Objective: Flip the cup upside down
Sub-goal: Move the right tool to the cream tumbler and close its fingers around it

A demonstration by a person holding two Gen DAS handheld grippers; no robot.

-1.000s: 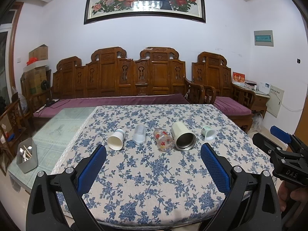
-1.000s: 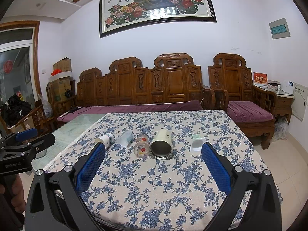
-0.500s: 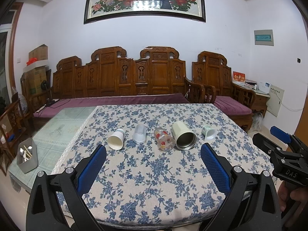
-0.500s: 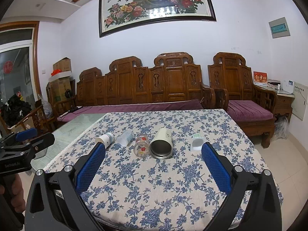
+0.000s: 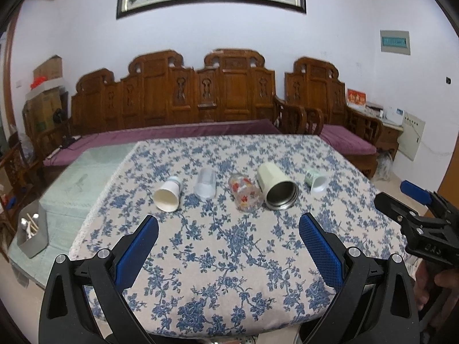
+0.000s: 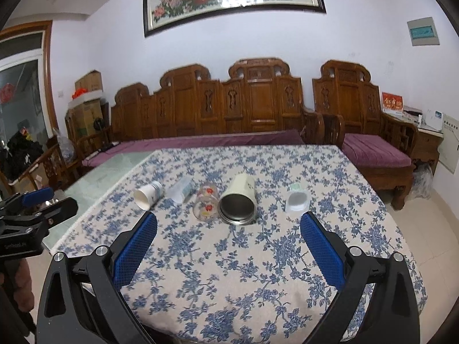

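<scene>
Five cups [image 5: 276, 185] lie on sides mid-table [image 5: 218, 258]. Left gripper [image 5: 228, 230], right gripper [image 6: 228, 229] wide open, near front edge.

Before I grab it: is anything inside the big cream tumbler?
The cream tumbler lies on its side, mouth toward the camera. Its steel interior looks bare as far as the dark bottom shows; the deepest part is too shadowed to confirm.

Tabletop [image 5: 223, 258] w/ blue floral cloth. Five cups on their sides, row L to R: paper cup [image 5: 167, 196], clear plastic cup [image 5: 205, 184], floral glass [image 5: 245, 195], steel-lined tumbler [image 5: 275, 185], small green cup [image 5: 315, 181].
</scene>
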